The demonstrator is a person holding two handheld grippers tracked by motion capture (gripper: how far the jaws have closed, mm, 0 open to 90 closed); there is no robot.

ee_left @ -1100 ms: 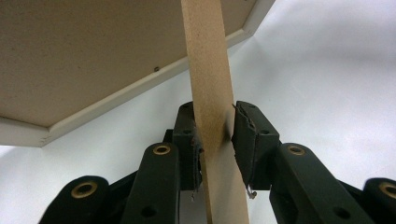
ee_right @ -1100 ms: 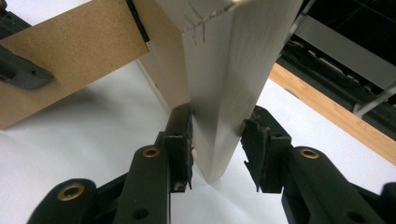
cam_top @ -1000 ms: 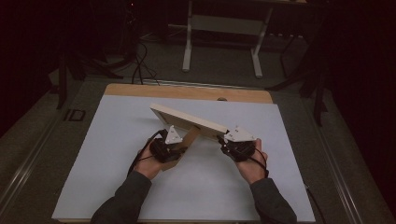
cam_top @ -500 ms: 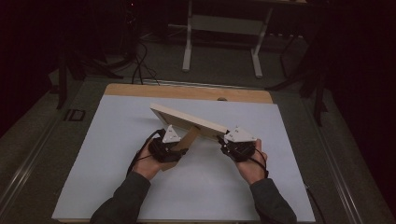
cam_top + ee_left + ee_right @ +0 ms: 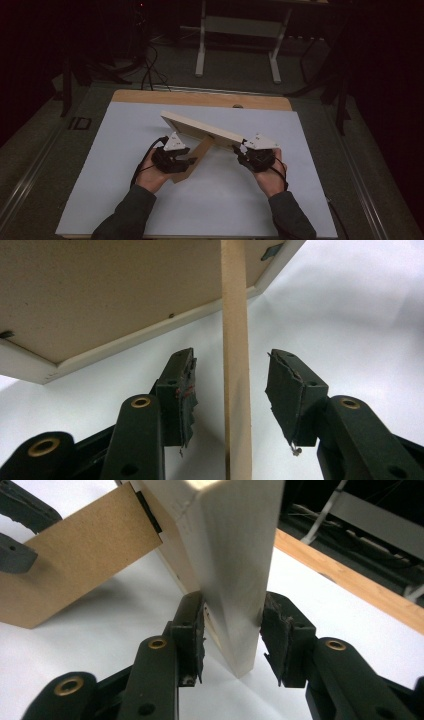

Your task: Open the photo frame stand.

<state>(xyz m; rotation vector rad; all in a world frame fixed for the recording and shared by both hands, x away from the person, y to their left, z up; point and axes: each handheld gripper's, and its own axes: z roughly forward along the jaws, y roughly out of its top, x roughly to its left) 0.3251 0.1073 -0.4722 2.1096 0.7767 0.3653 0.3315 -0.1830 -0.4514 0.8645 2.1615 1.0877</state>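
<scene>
We see a counter (image 5: 125,200) with a white top and a wooden strip along its far edge. Near the middle of it a pale picture frame (image 5: 200,129) stands tilted, with its face turned away from the person and its back toward the two hands. A brown cardboard stand (image 5: 192,161) hangs from the back of the frame and reaches down to the white surface.

The right hand-held gripper (image 5: 242,150) is at the right end of the frame. In the right gripper view its two black jaws sit on both sides of the frame's thick edge (image 5: 235,580); the right pad touches the wood, and the left pad seems to touch it too, though a thin gap is hard to rule out. These jaws have just been opening a little.

The left hand-held gripper (image 5: 187,161) is at the stand. In the left gripper view its jaws are spread, and the stand (image 5: 235,365) passes between the pads with a clear gap on each side. These jaws have just been opening, with the stand between them.
</scene>
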